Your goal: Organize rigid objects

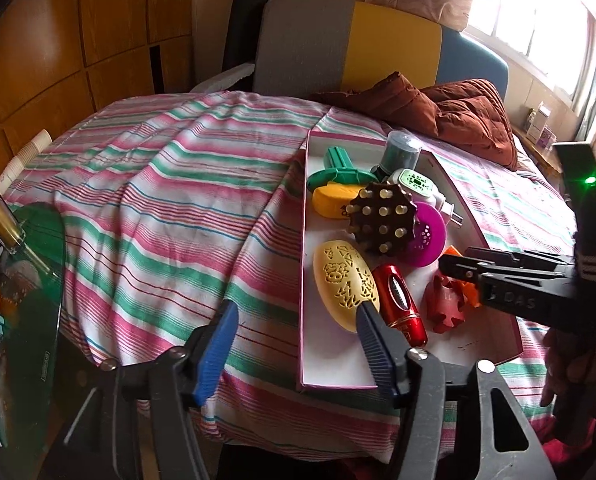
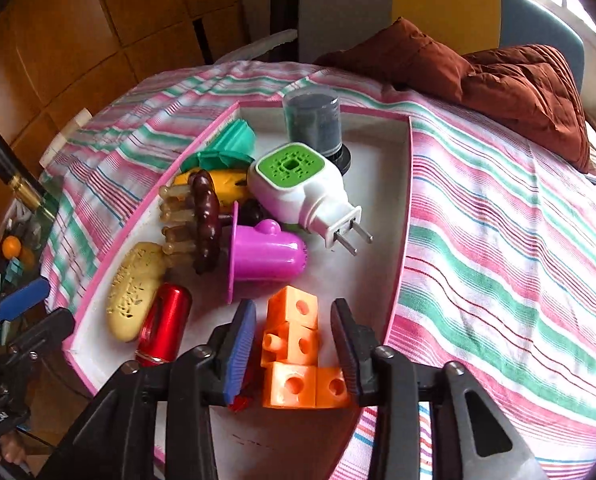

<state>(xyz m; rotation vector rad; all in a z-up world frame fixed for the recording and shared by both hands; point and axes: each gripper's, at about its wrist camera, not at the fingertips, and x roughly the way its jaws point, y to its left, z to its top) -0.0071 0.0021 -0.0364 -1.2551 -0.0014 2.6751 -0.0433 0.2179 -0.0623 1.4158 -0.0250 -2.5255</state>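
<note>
Box [image 2: 402,184] with pink edges sits on the striped cloth [image 2: 498,240], stuffed with bits: yellow case [image 1: 344,286], red tube [image 1: 400,304], purple cup [image 2: 266,256], plug-in [image 2: 298,192], brown brush [image 1: 382,220]. Right gripper [image 2: 294,344] is partly open, its fingers either side of the orange blocks [image 2: 294,352] lying in the box, pads not quite pressing. Left gripper [image 1: 294,344] hangs open over the box's near corner, holding nothing, one finger tip by the yellow case.

We lose the orange block piece [image 1: 468,294] behind the right gripper [image 1: 444,266], small boxes [image 1: 540,124] beyond the pink-rimmed tray [image 1: 304,288] too small to read
</note>
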